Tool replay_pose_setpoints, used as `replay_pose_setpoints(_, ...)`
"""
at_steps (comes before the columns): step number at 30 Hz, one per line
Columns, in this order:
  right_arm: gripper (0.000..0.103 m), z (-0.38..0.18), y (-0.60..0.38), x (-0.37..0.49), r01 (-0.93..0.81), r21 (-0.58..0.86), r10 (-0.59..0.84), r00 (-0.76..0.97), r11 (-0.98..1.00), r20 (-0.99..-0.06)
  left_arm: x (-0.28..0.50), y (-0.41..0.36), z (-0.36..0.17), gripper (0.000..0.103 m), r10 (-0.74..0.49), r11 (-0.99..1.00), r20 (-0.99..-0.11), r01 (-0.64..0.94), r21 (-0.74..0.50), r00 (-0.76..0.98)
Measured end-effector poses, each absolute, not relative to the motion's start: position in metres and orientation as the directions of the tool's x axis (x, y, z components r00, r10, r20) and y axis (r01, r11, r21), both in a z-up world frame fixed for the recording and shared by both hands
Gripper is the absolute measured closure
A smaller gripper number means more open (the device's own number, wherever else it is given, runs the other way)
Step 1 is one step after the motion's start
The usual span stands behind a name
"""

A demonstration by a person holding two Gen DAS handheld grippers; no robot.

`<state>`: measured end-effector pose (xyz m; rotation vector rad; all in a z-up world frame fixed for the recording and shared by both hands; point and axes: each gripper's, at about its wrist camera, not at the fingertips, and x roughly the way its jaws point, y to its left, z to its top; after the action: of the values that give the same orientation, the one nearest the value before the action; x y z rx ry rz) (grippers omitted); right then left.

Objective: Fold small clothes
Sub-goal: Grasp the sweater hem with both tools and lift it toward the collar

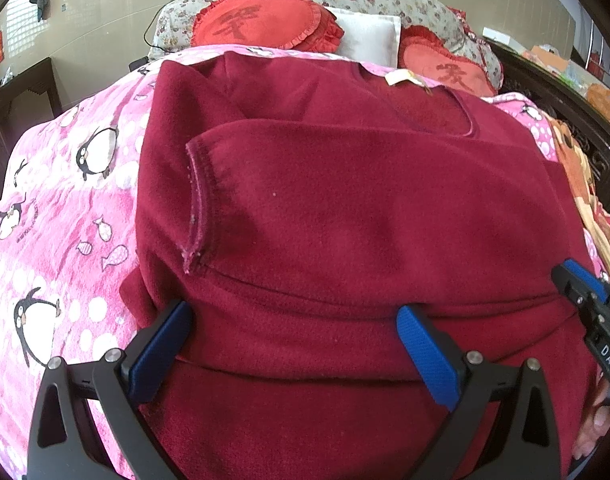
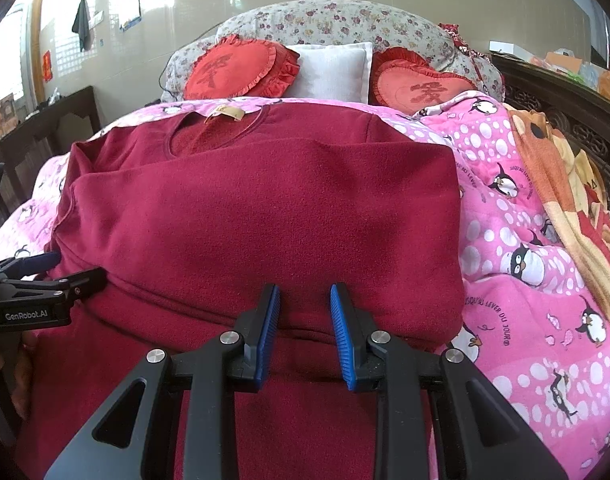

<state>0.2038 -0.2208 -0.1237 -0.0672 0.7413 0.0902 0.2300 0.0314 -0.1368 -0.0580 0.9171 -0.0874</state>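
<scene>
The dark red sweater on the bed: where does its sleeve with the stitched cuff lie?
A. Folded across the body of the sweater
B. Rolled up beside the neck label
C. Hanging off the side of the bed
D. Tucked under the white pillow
A: the sleeve lies flat across the dark red sweater, its cuff near one side edge.

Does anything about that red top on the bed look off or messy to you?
Mostly tidy. The dark red top lies flat on the pink penguin blanket, sleeves folded across. Two small oddities: its neck label sticks out, and the sleeve cuff looks frayed and linty along its stitched edge.
</scene>
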Motion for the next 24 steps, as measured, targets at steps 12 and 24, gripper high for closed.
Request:
replay_pose_setpoints(12,0.099,-0.041,-0.23,0.073,-0.217,-0.037,0.13,0.703,0.975,-0.699,0.11,0.118,-0.091,0.007,-0.182,0.98,-0.803,0.175,-0.098,0.568)
replay_pose_setpoints(24,0.099,-0.078,-0.238,-0.071,-0.18,0.046,0.16,0.693,0.983,-0.703,-0.017,0.133,-0.131,0.0,-0.477,0.879,-0.776,0.203,-0.432,0.413)
